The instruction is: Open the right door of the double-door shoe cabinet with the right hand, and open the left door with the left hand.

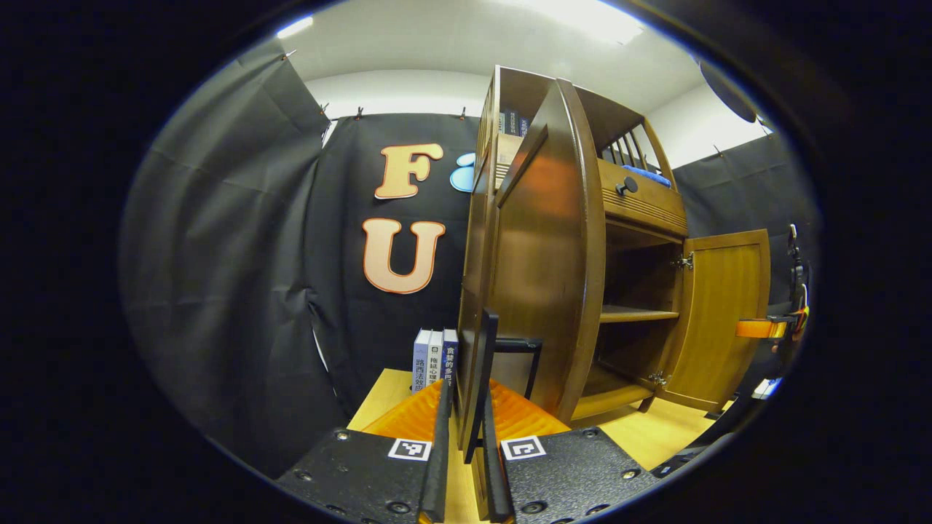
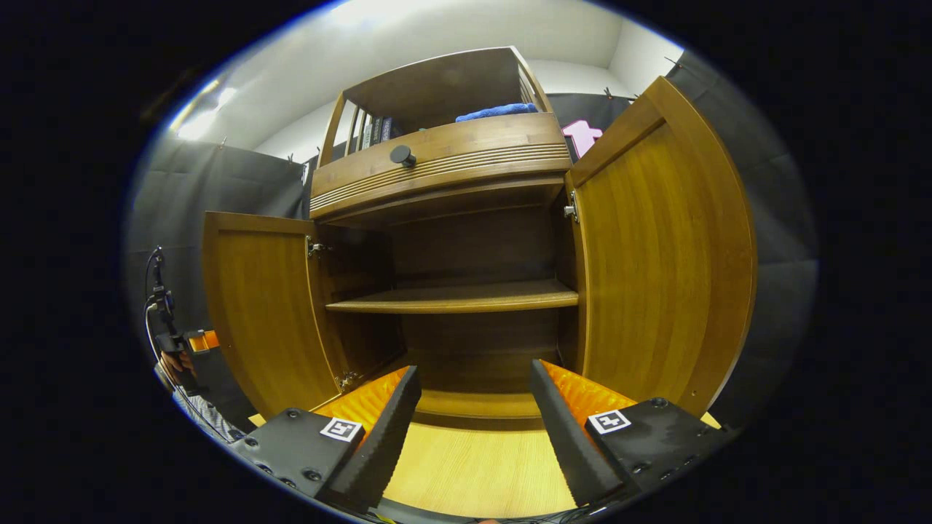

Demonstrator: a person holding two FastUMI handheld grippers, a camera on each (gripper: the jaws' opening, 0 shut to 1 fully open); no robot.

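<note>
Left gripper view showed the left tongs (image 1: 464, 444) drawn narrow, both fingers pressed on the black handle (image 1: 484, 364) at the near edge of the left door (image 1: 546, 269) of the shoe cabinet (image 1: 633, 211). That door stood swung well out from the cabinet front, edge-on to the camera. Beyond it, farther right, the right door (image 1: 724, 313) also stood open on its hinges, and the other gripper showed small at that door's outer edge (too small to tell how its fingers stood). A few books (image 1: 435, 356) stood upright on the wooden counter (image 1: 378, 404), just left of the cabinet's side, against the black cloth wall.

Right gripper view looked straight into the open cabinet. The right tongs (image 2: 473, 422) were spread wide and held nothing, hovering near the front of the cabinet's bottom board. Inside, a single shelf (image 2: 451, 297) crossed the middle of the compartment. Both doors stood wide to either side of the opening. Above them ran a drawer front with a round black knob (image 2: 402, 154), and a blue cloth (image 2: 495, 111) lay in the open top shelf, with books standing at its far left.
</note>
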